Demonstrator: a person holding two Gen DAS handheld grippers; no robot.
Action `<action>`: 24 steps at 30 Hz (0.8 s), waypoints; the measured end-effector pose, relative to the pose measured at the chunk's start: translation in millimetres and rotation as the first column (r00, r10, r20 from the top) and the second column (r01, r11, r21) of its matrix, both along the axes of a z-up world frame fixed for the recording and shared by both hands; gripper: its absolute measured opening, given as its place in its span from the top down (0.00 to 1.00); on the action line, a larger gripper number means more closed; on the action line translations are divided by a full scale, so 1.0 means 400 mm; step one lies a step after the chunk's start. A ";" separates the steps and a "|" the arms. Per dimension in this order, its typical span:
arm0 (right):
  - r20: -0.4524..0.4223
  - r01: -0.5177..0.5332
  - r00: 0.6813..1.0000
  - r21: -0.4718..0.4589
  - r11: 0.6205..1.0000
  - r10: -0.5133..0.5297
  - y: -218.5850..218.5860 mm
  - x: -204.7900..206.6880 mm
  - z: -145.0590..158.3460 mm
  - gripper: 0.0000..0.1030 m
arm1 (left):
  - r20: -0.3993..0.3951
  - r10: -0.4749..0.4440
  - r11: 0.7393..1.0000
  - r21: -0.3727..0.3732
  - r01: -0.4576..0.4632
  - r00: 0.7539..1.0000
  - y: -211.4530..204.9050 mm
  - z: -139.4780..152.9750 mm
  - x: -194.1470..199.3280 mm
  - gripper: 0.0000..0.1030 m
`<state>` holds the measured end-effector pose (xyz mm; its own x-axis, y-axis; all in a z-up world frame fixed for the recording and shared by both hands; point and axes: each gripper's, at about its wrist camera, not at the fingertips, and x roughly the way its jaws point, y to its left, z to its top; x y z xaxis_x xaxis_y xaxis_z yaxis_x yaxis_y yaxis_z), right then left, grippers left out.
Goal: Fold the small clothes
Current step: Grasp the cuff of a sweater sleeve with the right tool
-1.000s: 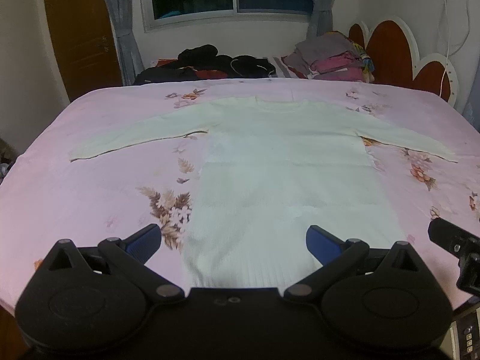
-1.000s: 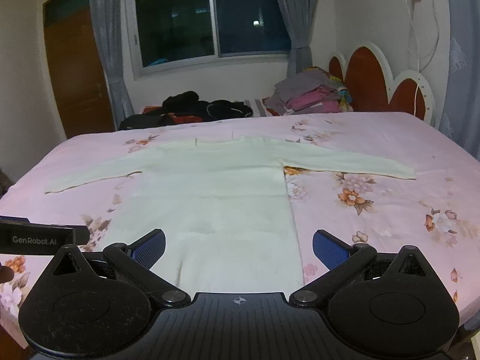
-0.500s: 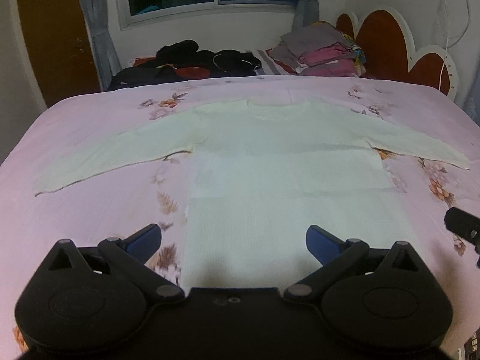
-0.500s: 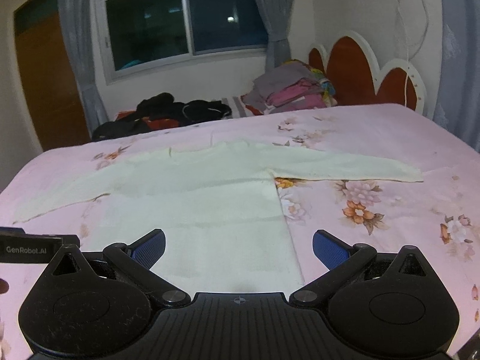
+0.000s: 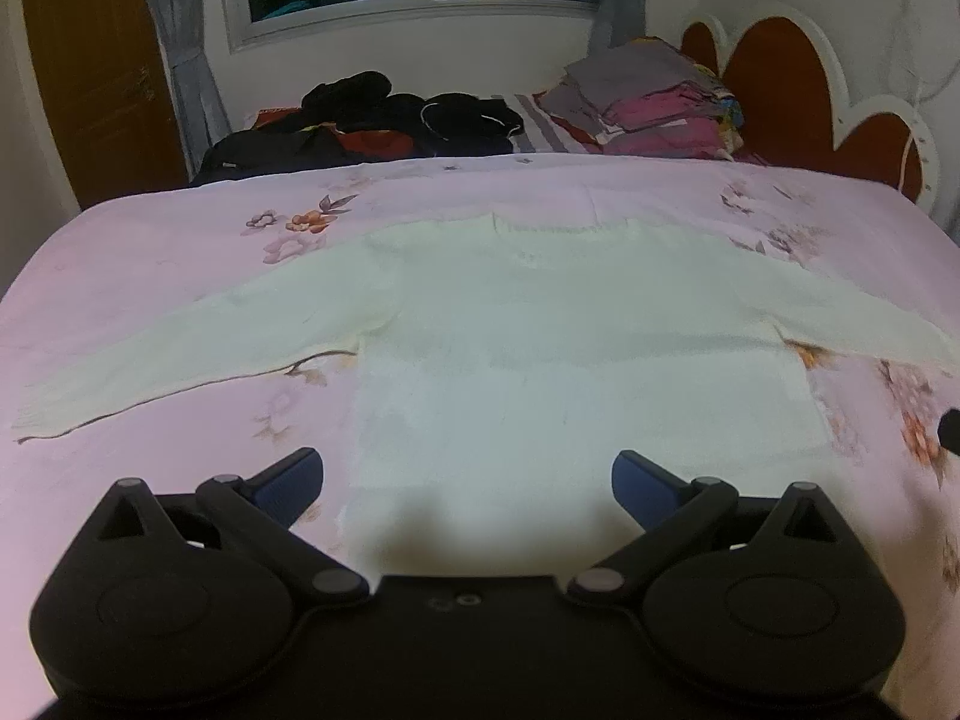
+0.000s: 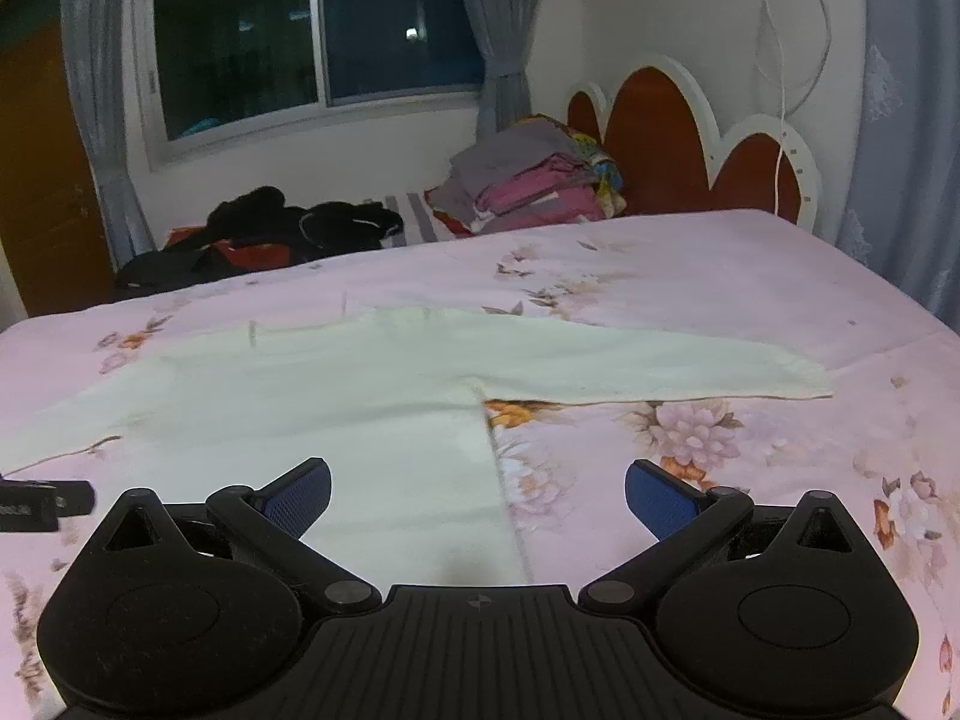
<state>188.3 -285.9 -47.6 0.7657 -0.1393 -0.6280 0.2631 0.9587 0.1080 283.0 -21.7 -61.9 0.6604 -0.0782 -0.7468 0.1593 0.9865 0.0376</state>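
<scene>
1. Cream sweater [image 5: 540, 348], spread flat on the pink floral bedsheet [image 5: 150, 252], sleeves stretched out to left and right, neckline at the far side.
2. Left gripper [image 5: 467, 474], jaws wide and empty, above the sweater's near body.
3. Right gripper [image 6: 477, 489], jaws wide and empty, above the sweater's right side edge.
4. Folded clothes pile [image 6: 528, 186] and dark clothes [image 6: 270, 228], at the far end by the headboard [image 6: 678, 138].

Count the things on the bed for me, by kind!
White sweater: 1
Pile of dark clothes: 1
Stack of folded clothes: 1
Total: 3
</scene>
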 end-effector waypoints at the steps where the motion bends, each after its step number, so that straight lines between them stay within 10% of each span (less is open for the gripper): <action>1: -0.001 0.003 1.000 0.018 1.000 -0.003 -0.023 0.011 -0.009 0.00 | 0.002 0.012 1.000 -0.006 -0.012 1.000 -0.009 -0.006 0.013 0.00; 21: -0.075 0.185 0.980 0.034 0.982 -0.182 -0.534 0.195 -0.194 0.01 | -0.062 0.063 0.998 0.036 -0.061 0.996 -0.243 -0.148 0.265 0.07; 24: -0.106 0.242 0.966 0.041 0.970 -0.236 -0.607 0.207 -0.229 0.24 | -0.070 0.067 0.997 0.050 -0.064 0.995 -0.264 -0.165 0.285 0.07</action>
<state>271.1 -528.8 -139.3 0.6475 -0.2751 -0.7106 0.4957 0.8603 0.1186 396.9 -127.2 -127.7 0.6078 0.0000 -0.7941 0.0986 0.9923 0.0754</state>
